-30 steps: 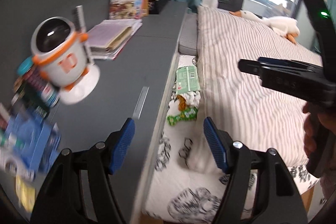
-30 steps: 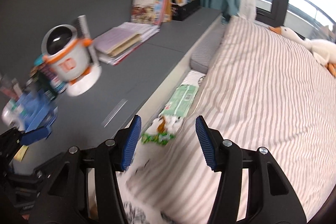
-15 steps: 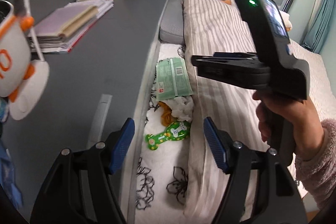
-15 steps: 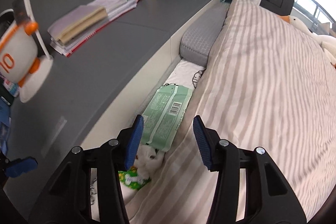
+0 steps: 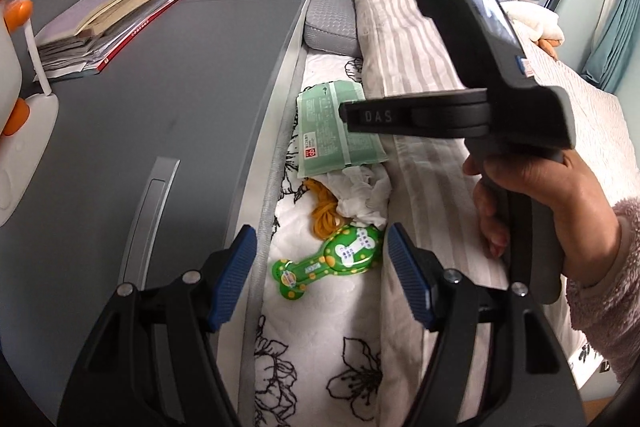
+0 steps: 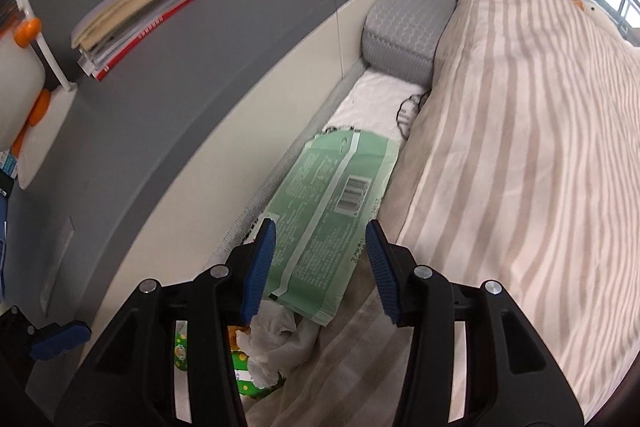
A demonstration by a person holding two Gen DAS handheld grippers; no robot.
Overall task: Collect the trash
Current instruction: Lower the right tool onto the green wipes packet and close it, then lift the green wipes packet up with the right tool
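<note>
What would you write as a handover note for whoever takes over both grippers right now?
Left gripper: open, empty, above the green bone-print wrapper.
Right gripper: jaws closing, pads not yet on anything, lined up over the pale green pack.
Trash lies in the gap between the grey ledge and the striped duvet: the pack farthest up, then the crumpled white tissue, the yellow string and the wrapper, all on the flowered sheet.
Done: nothing picked up.
Left: grasp the pack, then the rest; no bin is in view.
</note>
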